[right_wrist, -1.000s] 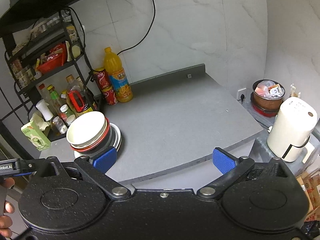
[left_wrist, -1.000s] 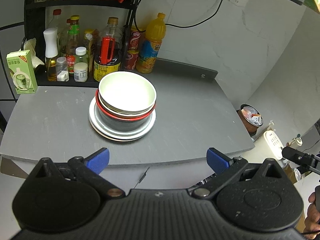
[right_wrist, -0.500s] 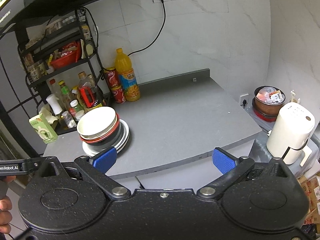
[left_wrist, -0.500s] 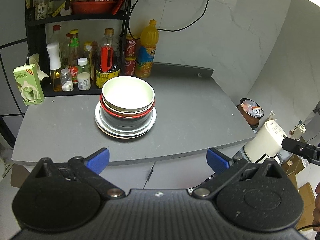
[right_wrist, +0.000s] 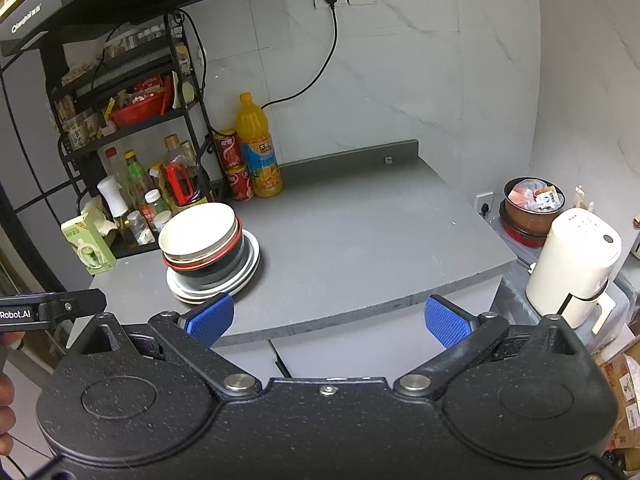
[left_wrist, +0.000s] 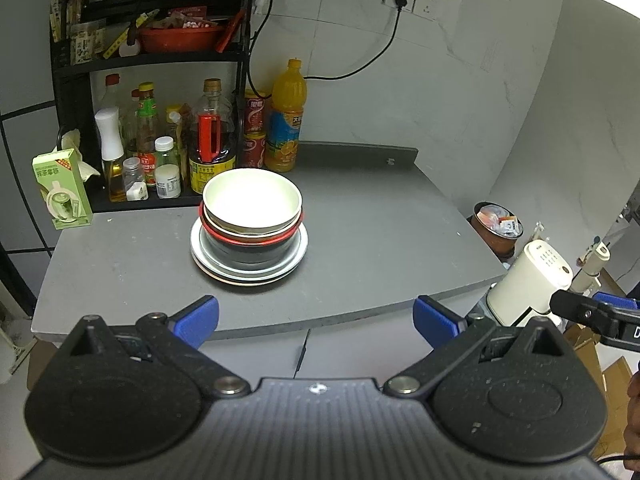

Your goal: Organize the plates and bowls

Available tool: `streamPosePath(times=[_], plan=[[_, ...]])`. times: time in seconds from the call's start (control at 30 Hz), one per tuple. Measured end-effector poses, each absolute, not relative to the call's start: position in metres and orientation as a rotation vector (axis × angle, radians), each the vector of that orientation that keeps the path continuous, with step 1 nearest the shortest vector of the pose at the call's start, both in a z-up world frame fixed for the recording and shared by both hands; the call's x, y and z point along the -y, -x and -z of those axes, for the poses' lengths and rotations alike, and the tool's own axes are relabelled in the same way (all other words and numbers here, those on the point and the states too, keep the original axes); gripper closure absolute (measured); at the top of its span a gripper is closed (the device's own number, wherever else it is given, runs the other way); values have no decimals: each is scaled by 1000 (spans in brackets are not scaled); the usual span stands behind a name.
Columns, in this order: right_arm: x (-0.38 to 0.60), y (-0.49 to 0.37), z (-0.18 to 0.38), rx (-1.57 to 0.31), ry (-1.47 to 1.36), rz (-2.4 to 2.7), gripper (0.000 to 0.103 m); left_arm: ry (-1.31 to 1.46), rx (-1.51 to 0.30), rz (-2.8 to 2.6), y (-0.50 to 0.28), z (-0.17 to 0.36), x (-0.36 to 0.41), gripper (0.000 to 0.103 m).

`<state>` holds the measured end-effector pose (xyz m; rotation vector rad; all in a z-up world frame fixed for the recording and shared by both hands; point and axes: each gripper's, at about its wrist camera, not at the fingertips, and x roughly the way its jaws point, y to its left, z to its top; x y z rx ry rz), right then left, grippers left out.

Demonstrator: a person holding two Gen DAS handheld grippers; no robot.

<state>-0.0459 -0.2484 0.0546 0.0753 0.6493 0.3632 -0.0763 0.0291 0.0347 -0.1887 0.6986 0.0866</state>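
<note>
A stack stands on the grey counter (left_wrist: 380, 240): a white bowl (left_wrist: 252, 200) on top, a red-rimmed black bowl (left_wrist: 248, 246) under it, and silver and white plates (left_wrist: 298, 250) at the bottom. The same white bowl (right_wrist: 198, 228) and plates (right_wrist: 250, 262) appear left of centre in the right wrist view. My left gripper (left_wrist: 316, 320) is open, empty, and held off the counter's front edge, well short of the stack. Off that same front edge my right gripper (right_wrist: 328, 320) hangs open and empty, with the stack to its left.
A black rack (left_wrist: 160, 60) with sauce bottles, red cans (left_wrist: 254, 132) and an orange juice bottle (left_wrist: 286, 120) lines the back left. A green carton (left_wrist: 62, 190) stands at the left edge. Off the counter's right are a white kettle (right_wrist: 576, 268) and a full bin (right_wrist: 532, 208).
Both grippers have drawn back from the counter and risen, so the stack looks smaller and farther away. The stack itself has not moved. Both grippers stay open.
</note>
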Motion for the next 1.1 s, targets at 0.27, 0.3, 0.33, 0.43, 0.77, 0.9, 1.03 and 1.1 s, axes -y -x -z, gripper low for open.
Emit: streamPosePath(times=[0.27,0.3,0.33,0.43,0.77,0.9,1.03,1.1], plan=[[251,54,-56,-633,-71,-352,0,183,-701,-73,79,-34,-28,1],[251,54,-57,-631,-70,-353,0,183,-700,-72,79,-34,-28,1],[252,55,-57,-629,-67,-353,0,184,-698,-70,79,-34,-28,1],[251,55,-58,-625,-62,-348,0,185,-694,-65,79,-34,-28,1],[247,57,-58,-622,-40,-350,0,183,-688,-54,81,-36,-29,1],[247,56,-58,-624,-42,-350,0,177,-687,-53,82,-37,-28,1],[246,57,-57,-621,-36,-356,0,177,-691,-66,80,-37,-30,1],[246,57,-57,-622,-38,-358,0,181,-690,-68,80,-37,-30,1]])
